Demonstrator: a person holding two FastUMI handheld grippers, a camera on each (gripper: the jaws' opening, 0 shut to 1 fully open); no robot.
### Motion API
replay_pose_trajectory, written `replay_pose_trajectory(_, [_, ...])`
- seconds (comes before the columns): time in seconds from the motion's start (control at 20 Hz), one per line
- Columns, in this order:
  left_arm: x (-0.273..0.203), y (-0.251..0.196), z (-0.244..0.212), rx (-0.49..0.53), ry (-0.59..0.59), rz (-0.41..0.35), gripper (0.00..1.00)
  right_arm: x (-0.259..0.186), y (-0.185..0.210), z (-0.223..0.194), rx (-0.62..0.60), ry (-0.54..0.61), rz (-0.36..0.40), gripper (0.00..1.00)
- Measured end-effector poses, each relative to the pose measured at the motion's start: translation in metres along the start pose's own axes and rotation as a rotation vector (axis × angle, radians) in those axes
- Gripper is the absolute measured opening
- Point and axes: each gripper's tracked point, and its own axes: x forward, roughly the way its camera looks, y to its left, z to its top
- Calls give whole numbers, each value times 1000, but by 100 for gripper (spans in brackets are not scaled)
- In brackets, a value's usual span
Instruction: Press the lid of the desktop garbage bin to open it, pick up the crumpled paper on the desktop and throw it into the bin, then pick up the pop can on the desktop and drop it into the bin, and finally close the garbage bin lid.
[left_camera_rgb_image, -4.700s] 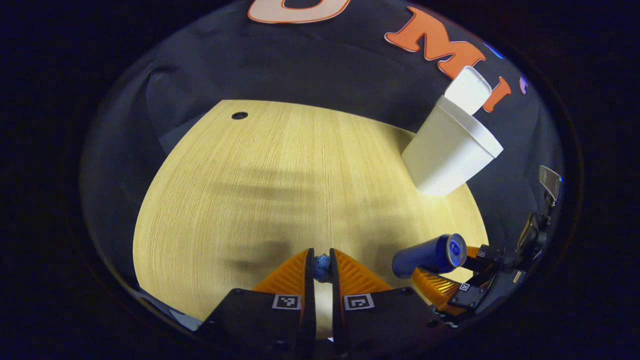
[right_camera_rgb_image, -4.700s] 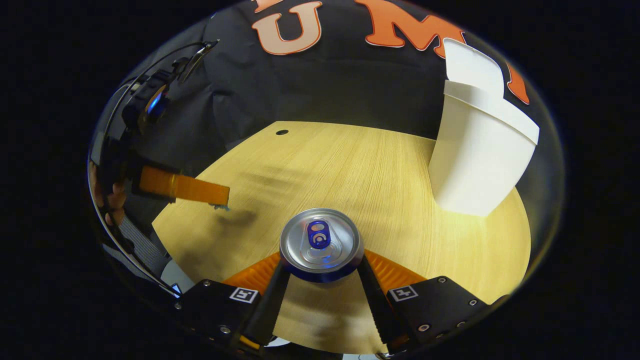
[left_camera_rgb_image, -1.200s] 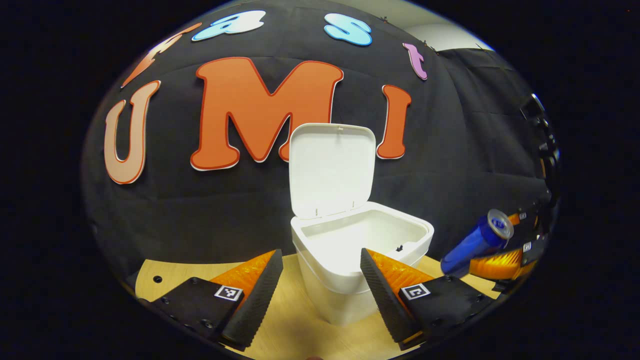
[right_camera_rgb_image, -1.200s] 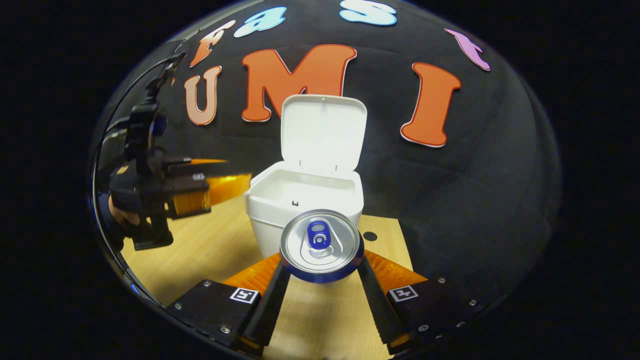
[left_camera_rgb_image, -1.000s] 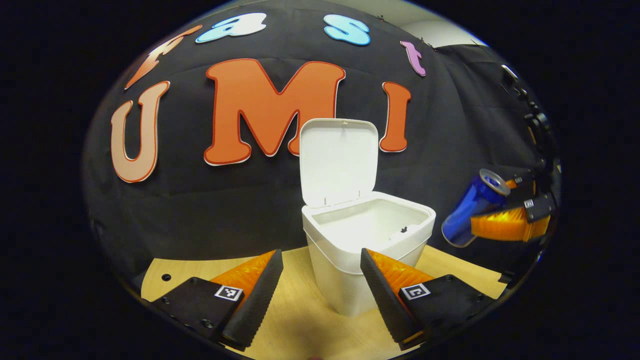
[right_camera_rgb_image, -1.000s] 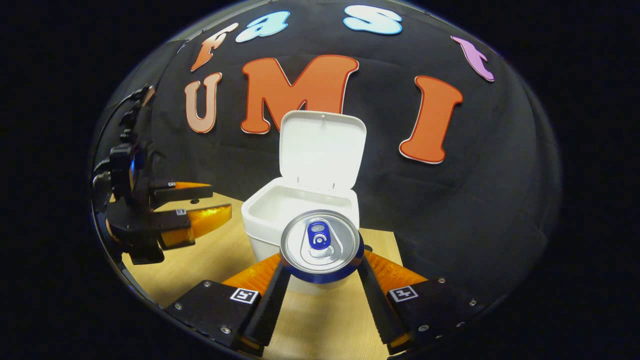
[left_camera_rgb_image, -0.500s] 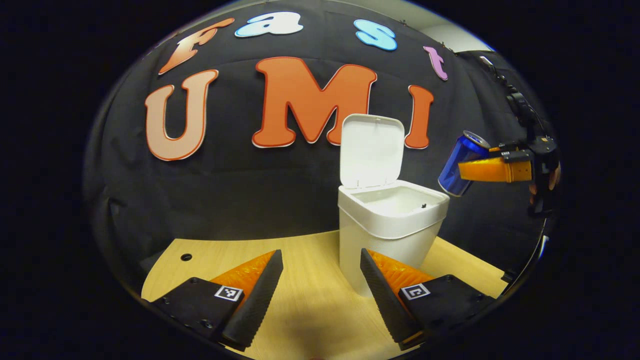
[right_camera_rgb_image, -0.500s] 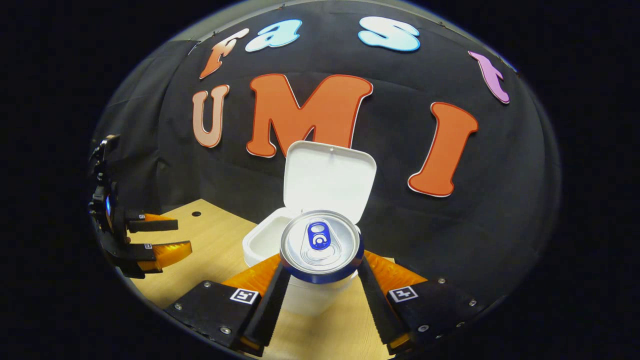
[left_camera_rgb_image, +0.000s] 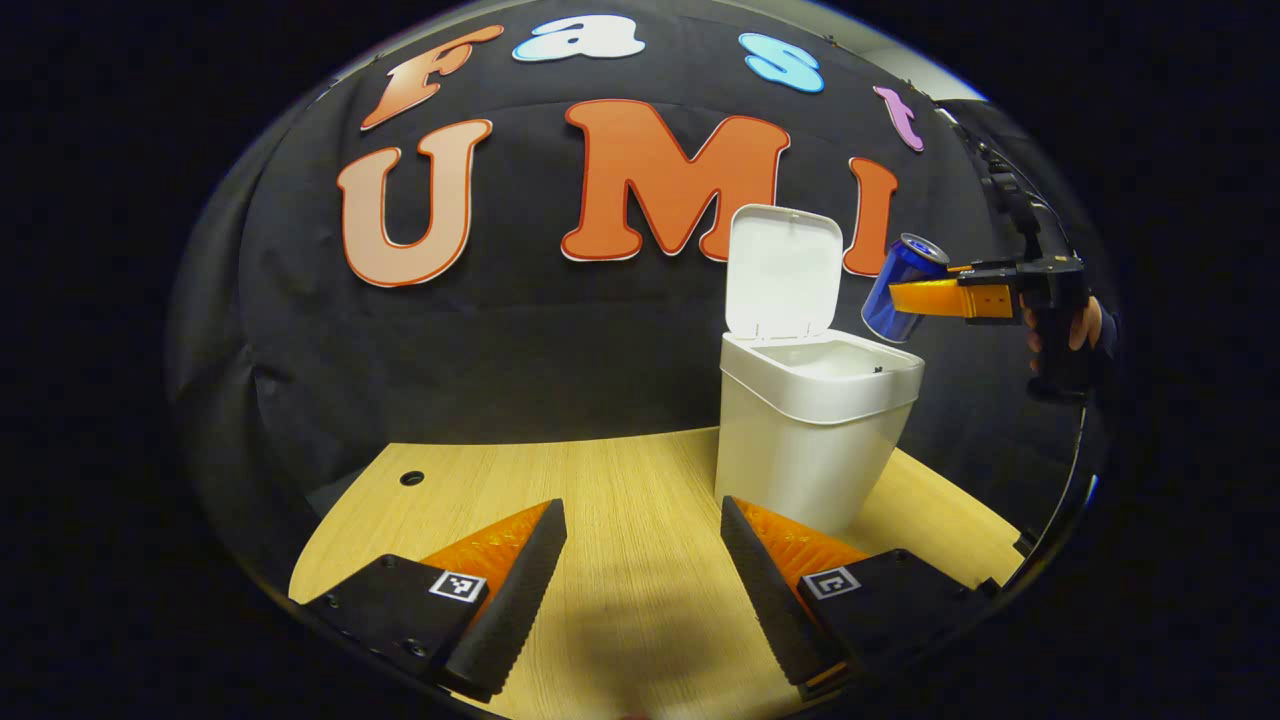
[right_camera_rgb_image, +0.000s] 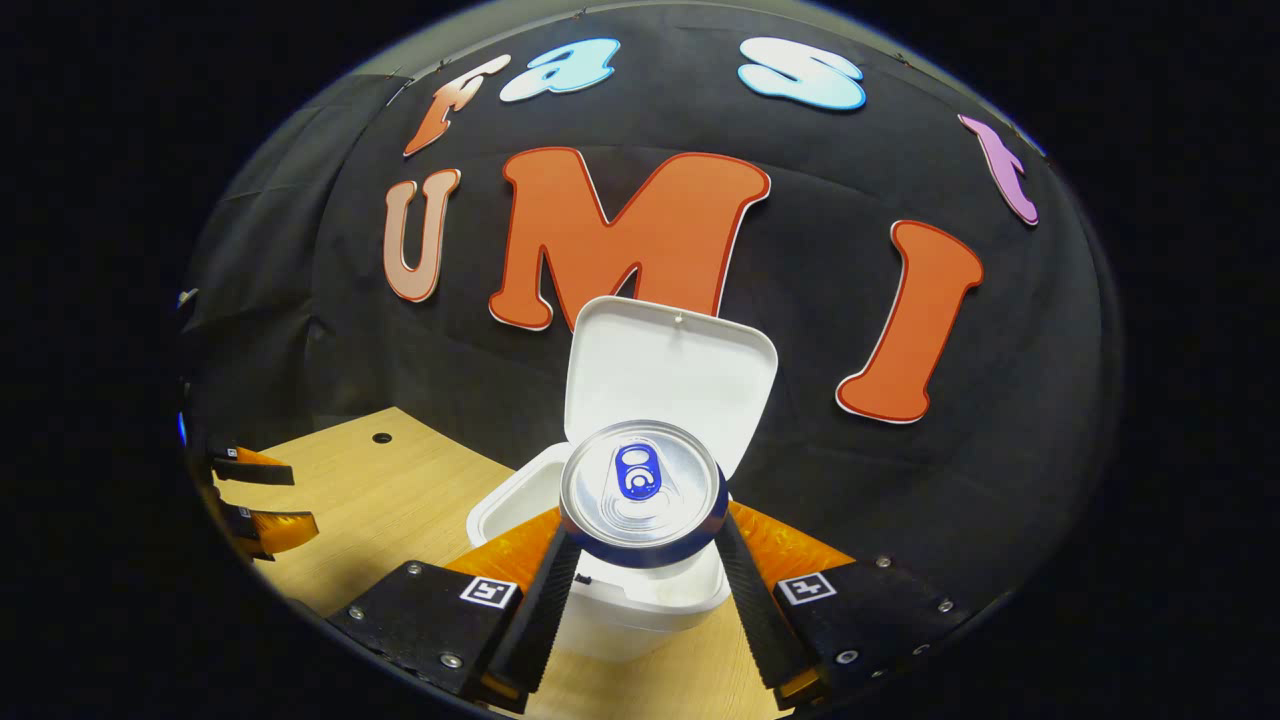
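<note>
Right hand-held gripper (right_camera_rgb_image: 640, 560) was clamped on the pop can (right_camera_rgb_image: 642, 492), both fingers on its sides, tab end facing the camera. In the left gripper view the can (left_camera_rgb_image: 901, 287) was tilted, above and just beside the bin's right rim, not clearly over the opening. Left hand-held gripper (left_camera_rgb_image: 640, 560) was spread wide, holding nothing, low over the surface (left_camera_rgb_image: 620, 500). Garbage bin (left_camera_rgb_image: 815, 430) stood on the surface, lid (left_camera_rgb_image: 783, 270) upright. Crumpled paper: can't tell if it was inside, bin interior too washed out.

Risks: releasing this far off-centre could clip the rim and bounce the can out; a nudge could knock the lid shut or shift the light bin.

No readable branding on can or bin.
</note>
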Motion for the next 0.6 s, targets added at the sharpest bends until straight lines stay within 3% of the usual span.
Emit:
replay_pose_trajectory(0.2, [-7, 13, 3, 4, -3, 25, 99, 14, -6, -19, 91, 27, -10, 80])
replay_pose_trajectory(0.6, [-6, 0, -1, -24, 10, -2, 99, 28, -15, -66, 128, 98, -29, 80])
